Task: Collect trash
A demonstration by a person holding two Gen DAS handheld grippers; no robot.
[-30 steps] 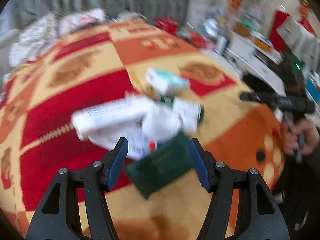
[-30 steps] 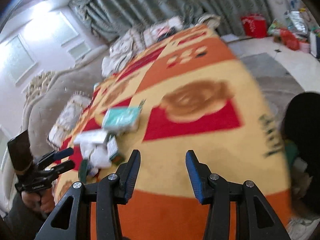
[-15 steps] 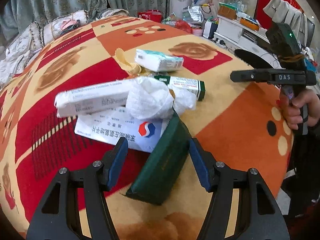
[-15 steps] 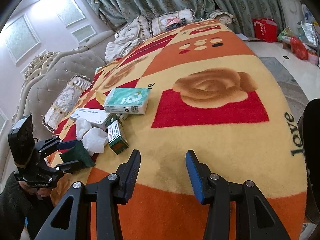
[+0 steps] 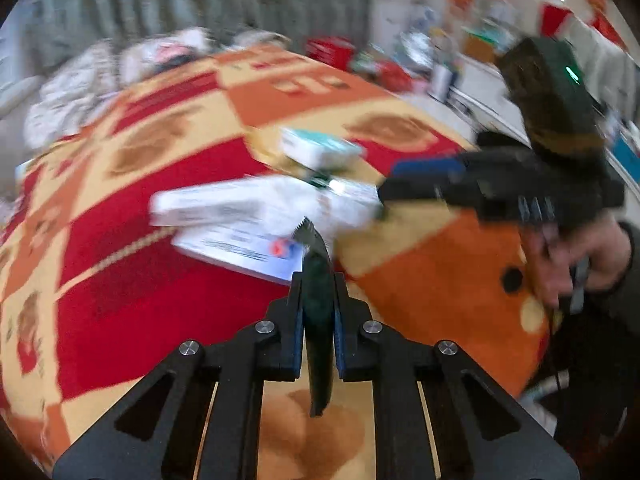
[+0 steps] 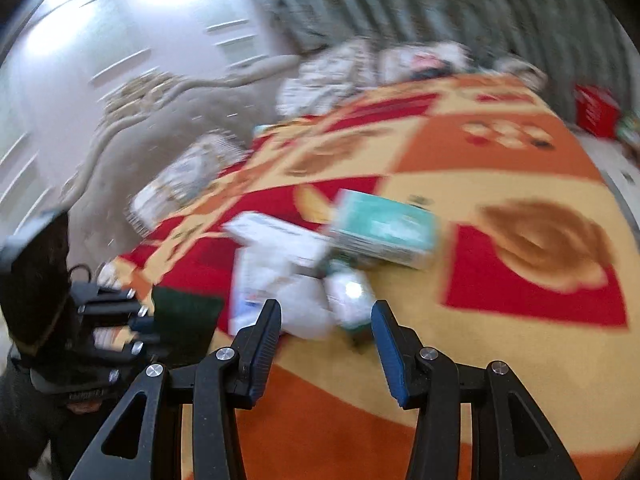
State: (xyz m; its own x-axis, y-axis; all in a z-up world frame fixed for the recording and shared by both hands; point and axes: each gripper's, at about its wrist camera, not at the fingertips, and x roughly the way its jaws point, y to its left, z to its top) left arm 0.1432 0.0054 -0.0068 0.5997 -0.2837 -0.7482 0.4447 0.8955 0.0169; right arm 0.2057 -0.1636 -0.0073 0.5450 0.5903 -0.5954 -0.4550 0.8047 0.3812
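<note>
left wrist view: left gripper (image 5: 318,312) just clamped the green wrapper (image 5: 318,344); right gripper (image 6: 326,336) half open, empty. next: lift it clear, bin it.

A bed under a red, orange and yellow patterned blanket (image 6: 500,360) carried the litter. Just ahead of the right claw (image 6: 326,334) lay crumpled white tissue (image 6: 304,300) on a white leaflet (image 5: 244,248), a long white box (image 6: 276,236) beyond, a teal tissue pack (image 6: 384,232) farther ahead.
</note>
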